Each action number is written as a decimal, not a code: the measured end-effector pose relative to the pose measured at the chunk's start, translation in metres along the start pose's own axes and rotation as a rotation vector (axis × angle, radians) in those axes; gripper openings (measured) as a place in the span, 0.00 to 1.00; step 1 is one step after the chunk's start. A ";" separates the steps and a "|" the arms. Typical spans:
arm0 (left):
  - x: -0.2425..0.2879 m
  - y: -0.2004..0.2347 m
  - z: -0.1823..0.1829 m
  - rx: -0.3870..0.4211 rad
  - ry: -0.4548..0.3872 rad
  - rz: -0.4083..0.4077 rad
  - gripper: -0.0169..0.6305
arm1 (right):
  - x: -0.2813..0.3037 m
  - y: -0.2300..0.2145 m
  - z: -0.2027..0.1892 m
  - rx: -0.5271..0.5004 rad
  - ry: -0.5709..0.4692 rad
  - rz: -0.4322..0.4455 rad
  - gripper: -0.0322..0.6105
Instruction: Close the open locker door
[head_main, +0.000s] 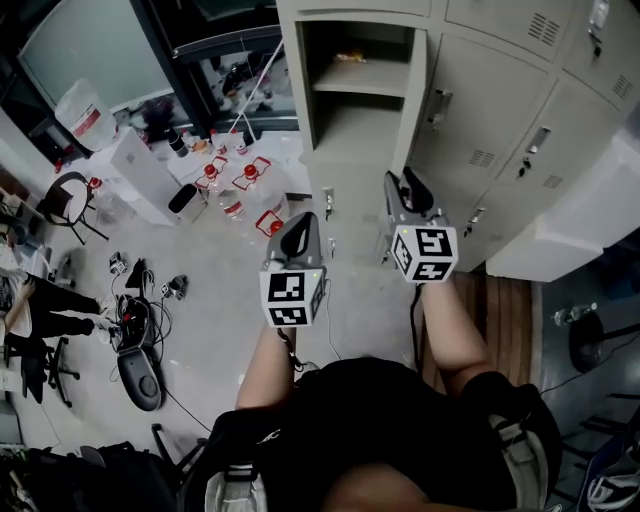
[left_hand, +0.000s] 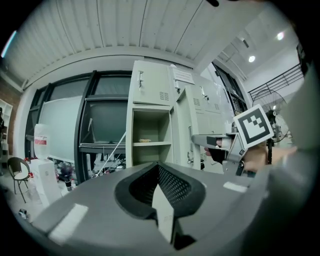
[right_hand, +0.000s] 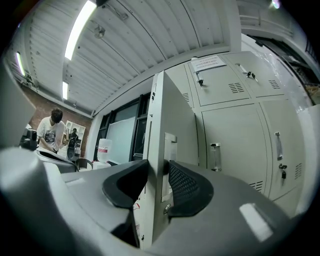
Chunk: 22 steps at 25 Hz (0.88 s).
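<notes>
**Right gripper straddling the door edge, left one idling**

The right gripper (right_hand: 159, 175) is sitting astride the free edge of the open locker door (right_hand: 172, 115). Its jaws are standing apart on either side of the panel, apparently not clamping, probably because a sideways nudge is enough to swing it. The left gripper (left_hand: 159, 172) is clenched on nothing and hanging back at lower centre, likely unneeded.

The head view is showing the layout. The door (head_main: 416, 100) is jutting edge-on from the open compartment (head_main: 355, 90) at upper centre, with the right gripper (head_main: 402, 180) just below it and the left gripper (head_main: 303, 225) farther down-left. Only the right gripper view is revealing the panel between the pads. Only the left gripper view is looking straight into the compartment (left_hand: 147, 135).
</notes>
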<state>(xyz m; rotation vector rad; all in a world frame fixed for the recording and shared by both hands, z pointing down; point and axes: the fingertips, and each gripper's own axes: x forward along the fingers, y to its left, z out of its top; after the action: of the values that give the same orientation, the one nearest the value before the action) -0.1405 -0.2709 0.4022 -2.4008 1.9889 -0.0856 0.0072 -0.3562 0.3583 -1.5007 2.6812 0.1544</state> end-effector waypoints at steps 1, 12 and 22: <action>-0.003 0.005 -0.001 -0.001 0.001 0.006 0.03 | 0.003 0.004 0.000 0.000 0.000 -0.007 0.27; -0.018 0.042 -0.003 -0.008 -0.002 0.011 0.03 | 0.033 0.037 -0.003 -0.022 0.036 -0.069 0.26; -0.026 0.079 -0.008 -0.020 -0.008 -0.003 0.03 | 0.056 0.053 -0.005 -0.035 0.053 -0.203 0.27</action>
<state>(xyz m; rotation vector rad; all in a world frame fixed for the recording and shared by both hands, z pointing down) -0.2238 -0.2597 0.4049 -2.4124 1.9929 -0.0566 -0.0676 -0.3768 0.3604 -1.7996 2.5558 0.1535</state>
